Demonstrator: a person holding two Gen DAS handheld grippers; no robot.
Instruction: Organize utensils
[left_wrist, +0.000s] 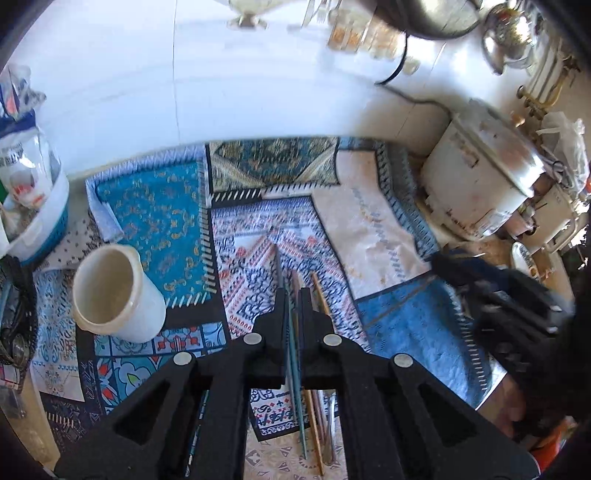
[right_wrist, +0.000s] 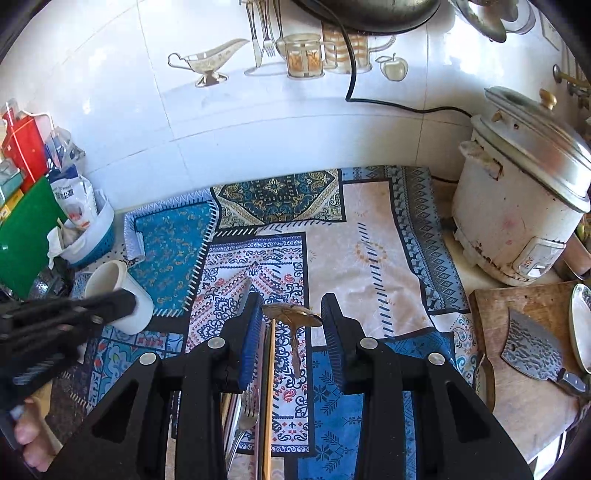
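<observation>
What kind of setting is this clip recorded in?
Most likely a home kitchen counter. A worn white rice cooker stands against the tiled wall, a cleaver lies on a wooden cutting board, and a patterned cloth covers the worktop.

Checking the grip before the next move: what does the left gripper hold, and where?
The left gripper is shut on a thin teal chopstick, pinched partway along its length.

patchwork-print cloth (right_wrist: 332, 236): teal panel with gold scrolls, navy-and-gold medallion panel, white panel with navy and red paisley, cream panel, blue panel. cylindrical cup (left_wrist: 114, 291): plain cream-white. rice cooker (right_wrist: 517, 206): white, stained, grey metal lid. cutting board (right_wrist: 535, 373): brown wood. cleaver (right_wrist: 532, 350): grey, mottled blade. basket (right_wrist: 92, 236): white over teal.
</observation>
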